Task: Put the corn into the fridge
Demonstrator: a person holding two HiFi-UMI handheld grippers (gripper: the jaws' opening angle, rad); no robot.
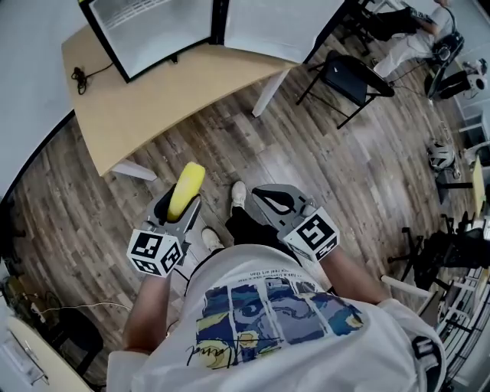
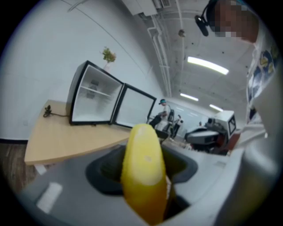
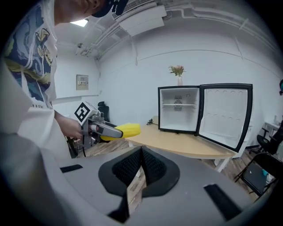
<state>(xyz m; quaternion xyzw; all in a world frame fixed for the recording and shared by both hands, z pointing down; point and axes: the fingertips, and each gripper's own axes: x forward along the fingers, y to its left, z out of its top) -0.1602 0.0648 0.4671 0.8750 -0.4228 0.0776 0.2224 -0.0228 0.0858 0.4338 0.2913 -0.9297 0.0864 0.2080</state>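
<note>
Your left gripper (image 1: pixel 180 208) clamps the corn (image 1: pixel 186 190), whose yellow tip pokes out over open floor (image 1: pixel 306 145), short of the table's (image 1: pixel 138 115) curved edge. Your right gripper (image 1: pixel 277 200) hangs beside it, jaws pressed together on nothing. The fridge (image 1: pixel 145 31) stands on the table, its door (image 1: pixel 276 23) swung wide.

Yellow corn (image 1: pixel 186 191), black-framed fridge (image 3: pixel 179 109)

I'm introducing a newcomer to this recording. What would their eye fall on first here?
The bright yellow corn, gripped in the left tool and held out over the wood floor, stands out first. Ahead, the small black fridge stands on the curved wooden table with its door swung wide open. The right tool is shut and empty.
</note>
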